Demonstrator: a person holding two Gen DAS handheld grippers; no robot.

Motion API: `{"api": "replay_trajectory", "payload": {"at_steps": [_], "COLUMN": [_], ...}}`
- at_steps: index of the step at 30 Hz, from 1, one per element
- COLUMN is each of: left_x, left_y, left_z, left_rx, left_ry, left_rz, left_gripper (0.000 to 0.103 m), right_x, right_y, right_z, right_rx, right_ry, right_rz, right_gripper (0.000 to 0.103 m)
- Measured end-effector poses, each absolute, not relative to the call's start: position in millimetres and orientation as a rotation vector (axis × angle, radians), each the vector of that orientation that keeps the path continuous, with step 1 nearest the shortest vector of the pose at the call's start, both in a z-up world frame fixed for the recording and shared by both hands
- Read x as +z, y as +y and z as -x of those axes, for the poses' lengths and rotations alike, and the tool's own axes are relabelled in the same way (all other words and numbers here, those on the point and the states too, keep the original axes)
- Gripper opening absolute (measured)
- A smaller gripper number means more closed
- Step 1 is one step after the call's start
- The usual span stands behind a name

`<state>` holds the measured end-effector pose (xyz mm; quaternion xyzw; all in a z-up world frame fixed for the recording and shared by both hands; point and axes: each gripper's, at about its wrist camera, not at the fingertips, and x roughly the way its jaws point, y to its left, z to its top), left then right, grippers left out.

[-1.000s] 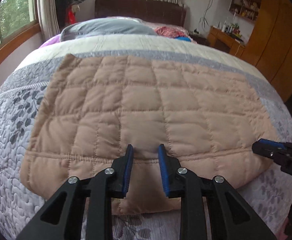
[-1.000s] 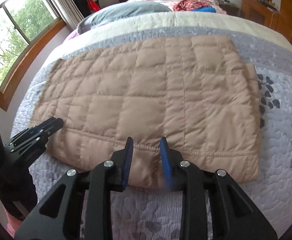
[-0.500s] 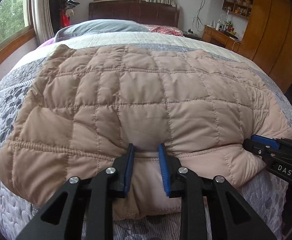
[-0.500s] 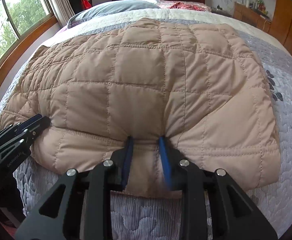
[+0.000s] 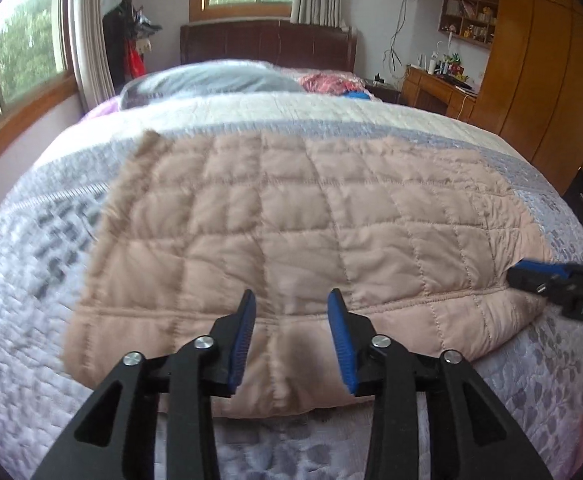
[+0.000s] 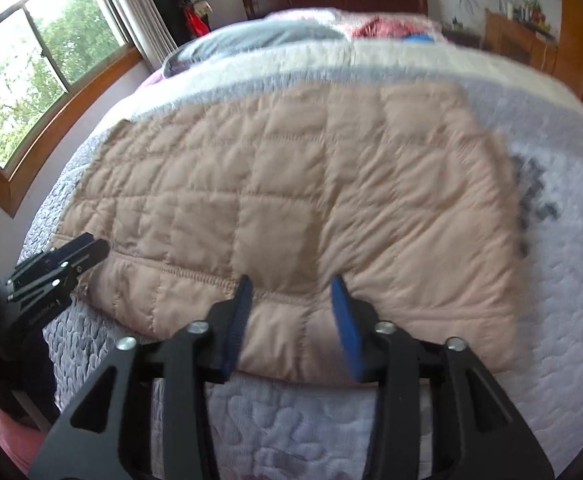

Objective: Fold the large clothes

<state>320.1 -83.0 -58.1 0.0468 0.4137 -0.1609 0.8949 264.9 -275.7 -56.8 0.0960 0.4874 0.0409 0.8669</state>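
A tan quilted jacket (image 5: 291, 220) lies spread flat on the bed; it also shows in the right wrist view (image 6: 311, 200). My left gripper (image 5: 291, 308) is open, its blue pads straddling the near hem. My right gripper (image 6: 291, 292) is also open, over the near hem further right, and shows at the right edge of the left wrist view (image 5: 531, 272). The left gripper shows at the left of the right wrist view (image 6: 71, 256). Neither gripper holds the cloth.
The bed has a grey patterned quilt (image 5: 31, 300), a grey pillow (image 5: 211, 80) and red clothes (image 5: 327, 80) near the dark headboard (image 5: 267, 44). Windows are on the left, a wooden wardrobe (image 5: 531, 80) and desk on the right.
Half a second ago both grippers pinched the hem and held it lifted. Now both have opened and the jacket lies flat again. The views are blurred by motion.
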Motion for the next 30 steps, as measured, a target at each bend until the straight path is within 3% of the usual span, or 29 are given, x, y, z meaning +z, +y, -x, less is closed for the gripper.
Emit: {"api": "replay_trajectory", "payload": {"at_steps": [3, 5, 10, 18, 30], "left_x": [-46, -39, -31, -28, -78], "left_y": [-76, -69, -54, -30, 60], "left_z": [-316, -315, -321, -346, -444], "left_rx": [-0.320, -0.312, -0.273, -0.279, -0.368], "left_ry": [0.821, 0.807, 0.792, 0.826, 1.109], "left_rz": [-0.132, -0.155, -0.185, -0.137, 0.286], "left_gripper": [0.048, 0.051, 0.055, 0.069, 0.070], "right_x": [-39, -30, -24, -60, -88], "right_y": [-296, -310, -363, -432, -464], "right_z": [-259, -259, -262, -281, -293], "right_rx": [0.099, 0.095, 0.036, 0.033, 0.157], "right_ry": [0.983, 0.968, 0.951, 1.021, 1.043], "right_rz": [-0.232, -0.252, -0.332, -0.513, -0.680], "right_gripper": [0.062, 0.073, 0.085, 0.086, 0.090]}}
